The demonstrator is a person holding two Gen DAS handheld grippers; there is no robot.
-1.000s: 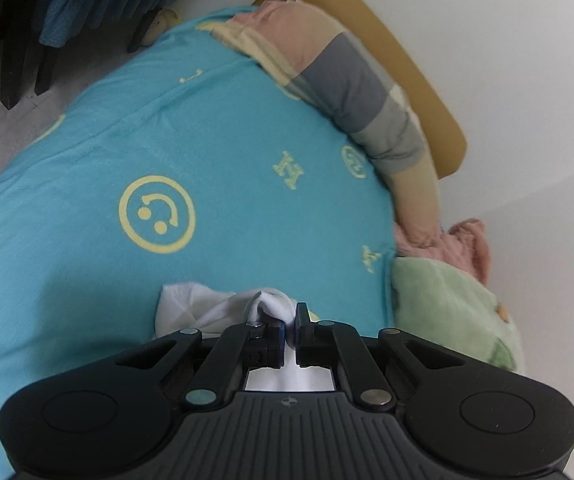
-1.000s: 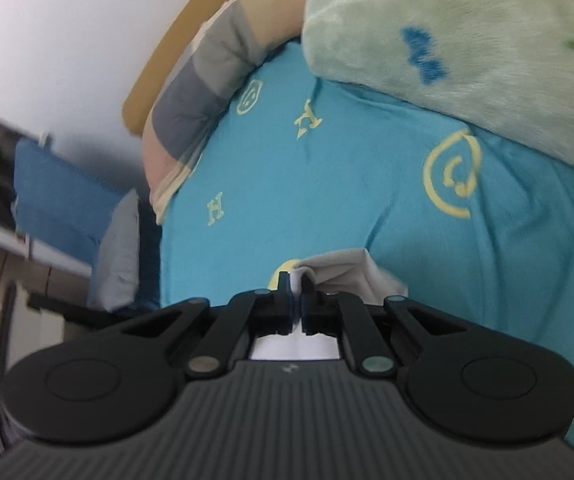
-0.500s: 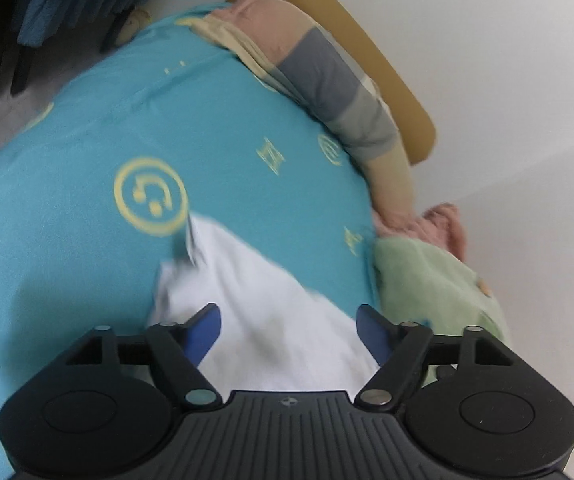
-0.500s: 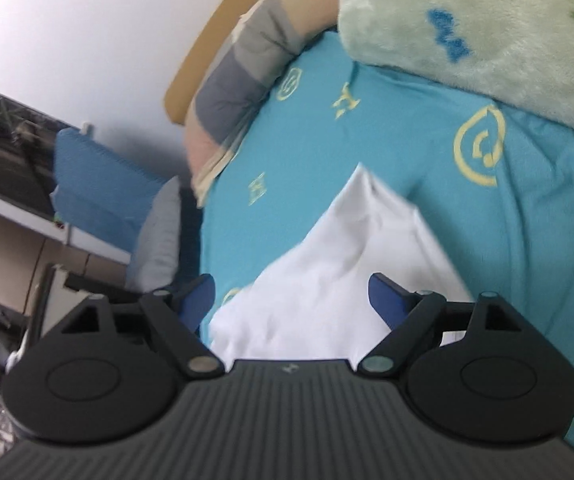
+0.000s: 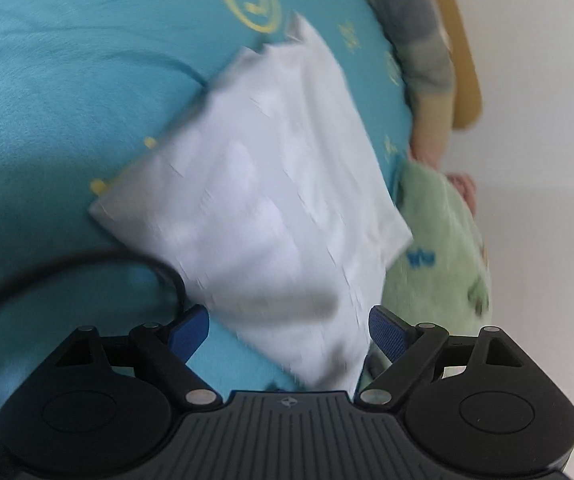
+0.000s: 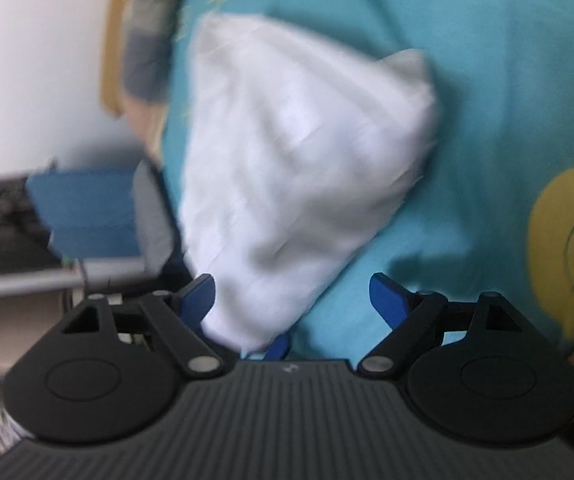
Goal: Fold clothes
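Folded cloth point(image 5: 271, 184) lies on the bedsheet point(image 5: 67, 80), ahead of both grippers. Left wrist view: blanket point(image 5: 443, 240) just right of cloth, long pillow point(image 5: 423, 48) behind it along the headboard point(image 5: 463, 60). Cable point(image 5: 99, 258) left of cloth.

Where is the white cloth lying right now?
The white cloth lies folded on the turquoise bedspread, just ahead of both wrist cameras. In the left view its right corner overlaps the green blanket.

Bedroom at home.
I see a bed point(image 5: 67, 92) in teal smiley sheets, a striped pillow point(image 5: 423, 44), green blanket point(image 5: 443, 240) and wooden headboard point(image 5: 467, 80).
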